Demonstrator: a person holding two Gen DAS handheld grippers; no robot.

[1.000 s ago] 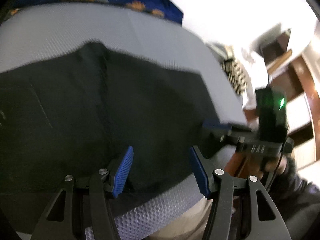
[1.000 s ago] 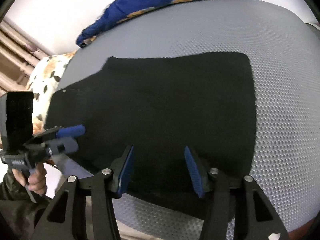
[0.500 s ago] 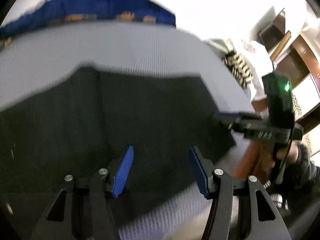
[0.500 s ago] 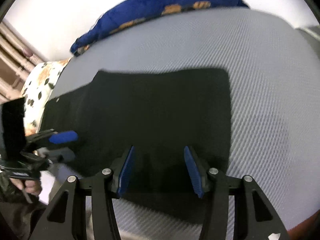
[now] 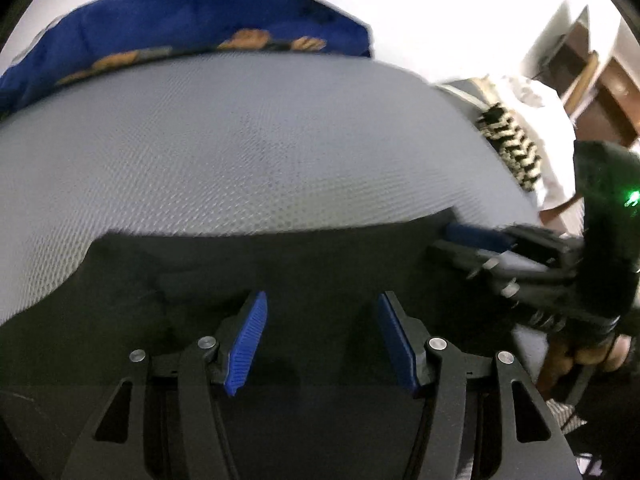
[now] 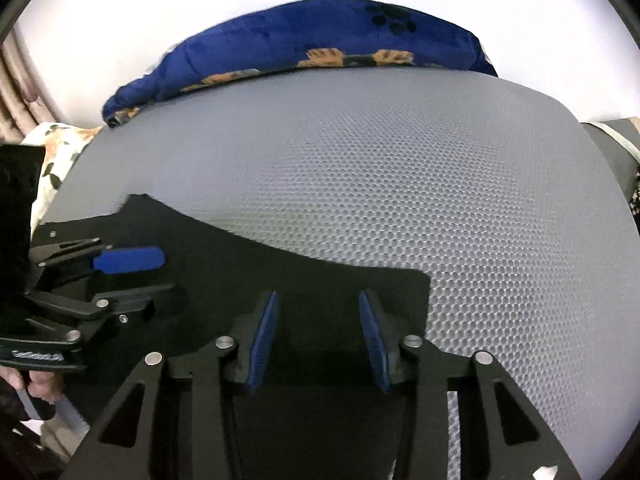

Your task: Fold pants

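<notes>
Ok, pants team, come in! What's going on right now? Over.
Left gripper open, right gripper open, both over the black pants. Pants flat on the grey mat. Nothing in the way.

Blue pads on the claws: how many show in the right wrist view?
3. Two on the right claw, at bottom centre over the black pants; one on the left claw, at the left edge. Its second pad may be hidden.
</notes>
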